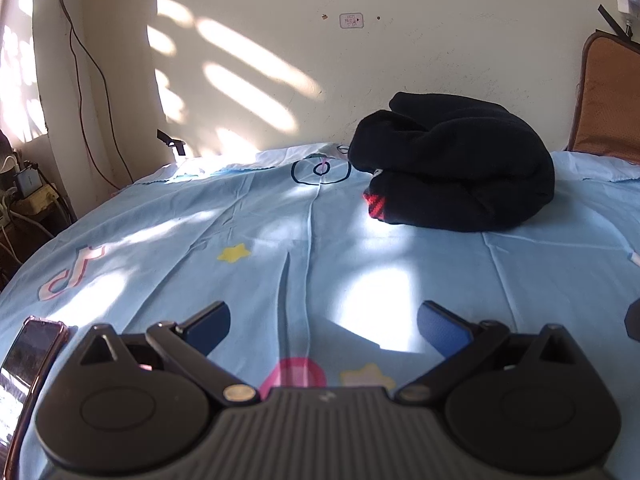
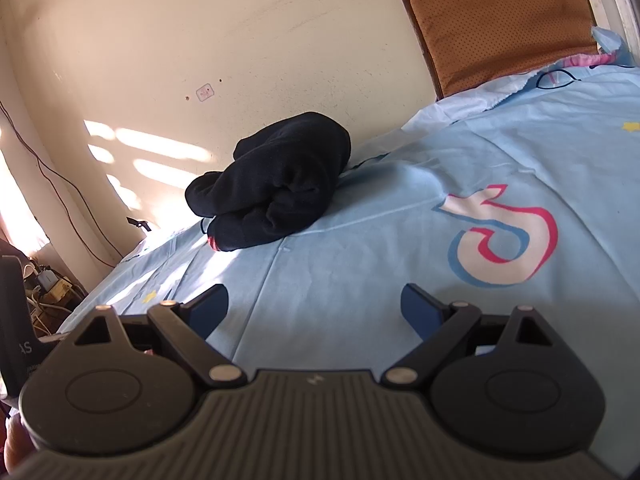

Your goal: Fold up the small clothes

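Both hand-held grippers, left (image 1: 324, 326) and right (image 2: 314, 308), spread and empty above the bed (image 1: 240, 232). Black garment (image 1: 460, 168) bunched by the wall, well apart. Risk: thick bundle, pinching several layers drags the lump instead of opening it.

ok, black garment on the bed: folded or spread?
Neither: the black garment sits bunched in a rounded heap on the blue sheet, with lumpy rolls and no flat layers.
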Demonstrator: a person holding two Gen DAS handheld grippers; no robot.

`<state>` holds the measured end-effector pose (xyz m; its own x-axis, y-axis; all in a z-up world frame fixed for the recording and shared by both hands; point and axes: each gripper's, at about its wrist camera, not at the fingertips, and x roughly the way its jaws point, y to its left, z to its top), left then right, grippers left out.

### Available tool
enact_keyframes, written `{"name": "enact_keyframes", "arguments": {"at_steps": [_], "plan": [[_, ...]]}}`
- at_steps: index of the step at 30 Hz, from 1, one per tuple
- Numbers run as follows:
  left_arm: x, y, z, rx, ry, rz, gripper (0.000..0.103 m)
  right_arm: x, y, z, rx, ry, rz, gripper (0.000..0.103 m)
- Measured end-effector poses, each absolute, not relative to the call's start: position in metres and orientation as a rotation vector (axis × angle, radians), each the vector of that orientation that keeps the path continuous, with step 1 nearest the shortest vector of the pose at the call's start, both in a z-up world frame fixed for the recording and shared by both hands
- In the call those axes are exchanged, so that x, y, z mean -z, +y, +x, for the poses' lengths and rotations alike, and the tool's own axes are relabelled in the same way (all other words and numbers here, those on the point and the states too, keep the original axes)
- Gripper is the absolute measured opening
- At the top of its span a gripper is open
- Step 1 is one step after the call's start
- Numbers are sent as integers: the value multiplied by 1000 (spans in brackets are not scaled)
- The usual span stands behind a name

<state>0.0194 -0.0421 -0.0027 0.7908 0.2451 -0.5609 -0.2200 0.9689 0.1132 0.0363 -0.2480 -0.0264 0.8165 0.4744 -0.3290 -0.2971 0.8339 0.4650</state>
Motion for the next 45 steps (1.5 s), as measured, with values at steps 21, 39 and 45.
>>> {"name": "enact_keyframes", "arguments": {"at_steps": [21,39,45], "plan": [[5,-51,20,-212,619,81,103,26,-249,37,-426,449,410,95],[7,-57,19,-193,614,121,103,26,-250,36,-422,444,408,95],[6,-58,19,-193,613,123,103,25,-250,36,-422,444,409,95]]}}
